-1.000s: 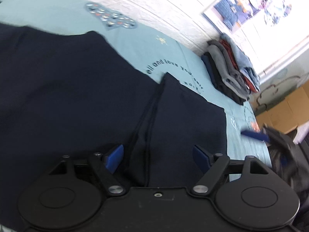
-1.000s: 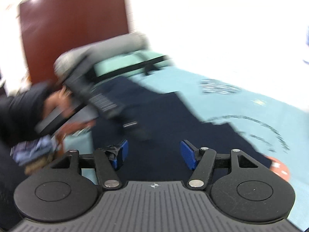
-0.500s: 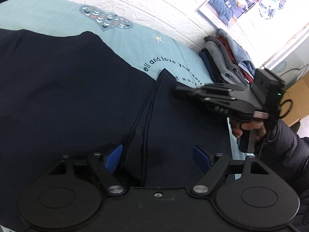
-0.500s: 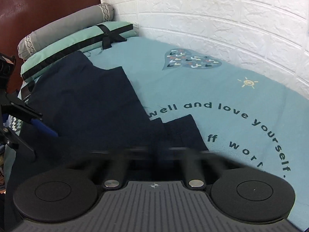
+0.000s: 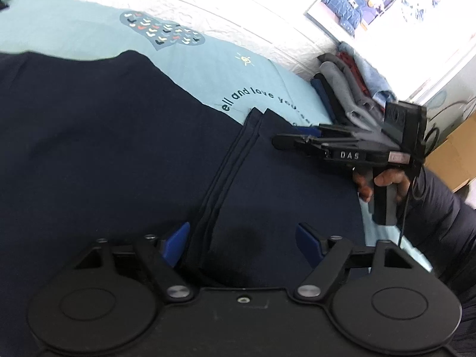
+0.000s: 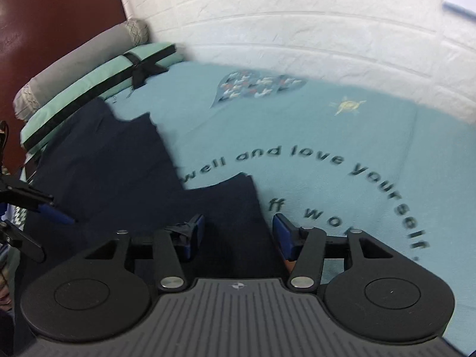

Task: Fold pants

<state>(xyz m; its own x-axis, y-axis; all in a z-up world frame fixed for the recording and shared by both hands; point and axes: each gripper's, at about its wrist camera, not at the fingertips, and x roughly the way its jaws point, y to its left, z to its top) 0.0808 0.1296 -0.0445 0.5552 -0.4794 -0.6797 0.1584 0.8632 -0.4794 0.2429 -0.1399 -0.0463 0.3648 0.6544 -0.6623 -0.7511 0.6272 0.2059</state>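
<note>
We are judging the pants soft and limp; both grippers' fingers are gaping wide, empty, straddling folded edges.

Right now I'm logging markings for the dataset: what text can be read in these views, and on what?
"well and love yourself." on the light blue printed bedsheet.
"ff wor", partly hidden, on the same sheet.
"DAS" on the black right hand-held gripper.
The wall poster is too blurred to read.

Bare sheet lies free toward the wall; stacked clothes block its far end.
</note>
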